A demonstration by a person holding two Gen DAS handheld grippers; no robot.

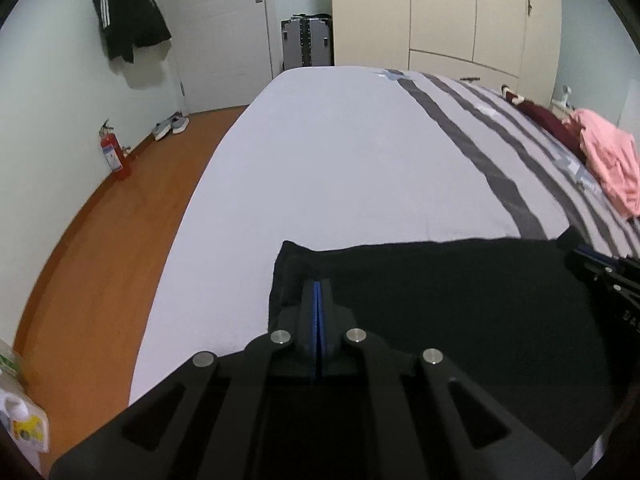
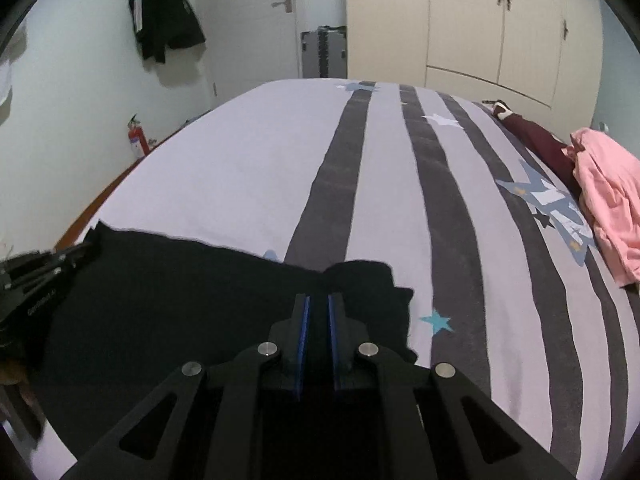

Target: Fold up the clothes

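Observation:
A black garment (image 1: 460,300) (image 2: 160,300) lies spread across the near end of the bed. In the left wrist view my left gripper (image 1: 317,284) sits at the garment's left corner, its blue pads pressed together with the cloth bunched around the tips. In the right wrist view my right gripper (image 2: 318,298) is at the garment's right corner, with a narrow strip of black cloth pinched between its pads. Each gripper also shows at the edge of the other view: the right gripper (image 1: 592,264) and the left gripper (image 2: 60,260).
The bed (image 1: 340,152) has a pale sheet with dark stripes and stars (image 2: 436,320). A pink garment (image 2: 612,200) and a maroon one (image 2: 536,136) lie along its right side. On the floor at the left stand a fire extinguisher (image 1: 116,152), shoes (image 1: 170,126) and a suitcase (image 1: 306,42).

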